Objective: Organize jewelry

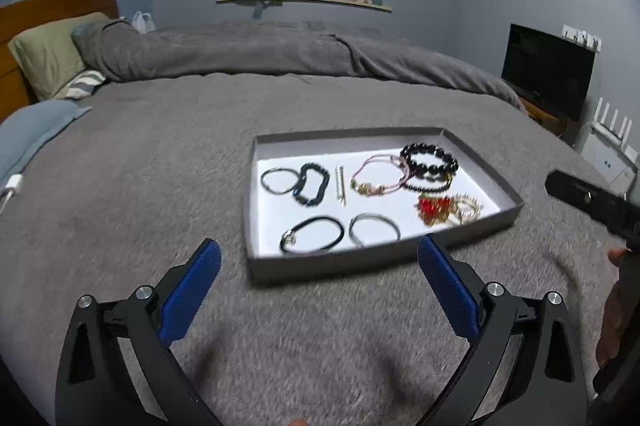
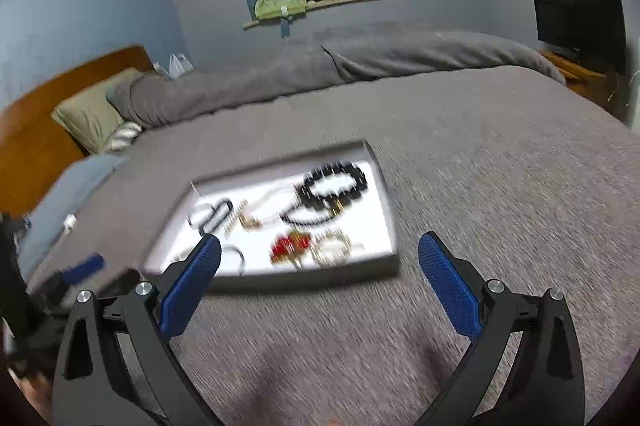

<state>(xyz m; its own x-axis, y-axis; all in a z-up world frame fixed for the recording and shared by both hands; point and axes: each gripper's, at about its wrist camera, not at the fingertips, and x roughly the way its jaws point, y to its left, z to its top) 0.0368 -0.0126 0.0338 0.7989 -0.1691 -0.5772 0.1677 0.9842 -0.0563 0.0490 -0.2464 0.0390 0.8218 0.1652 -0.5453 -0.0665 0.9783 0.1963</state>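
A shallow grey tray (image 1: 280, 268) with a white floor lies on the grey bedspread. In it lie several bracelets: a black beaded one (image 1: 429, 162), a pink cord one (image 1: 378, 175), a black cord one (image 1: 312, 234), a silver bangle (image 1: 374, 229), and a red and gold piece (image 1: 438, 210). My left gripper (image 1: 319, 254) is open and empty, above the bedspread just in front of the tray. My right gripper (image 2: 320, 250) is open and empty, near the tray's (image 2: 320, 280) front edge; its view is blurred. The beaded bracelet (image 2: 335, 182) shows there too.
The bed's folded grey duvet (image 1: 280, 50) and pillows (image 1: 48, 54) lie behind the tray. A TV (image 1: 548, 70) stands at the right wall. The other gripper shows at the right edge (image 1: 592, 202) of the left wrist view and the left edge (image 2: 80, 272) of the right wrist view.
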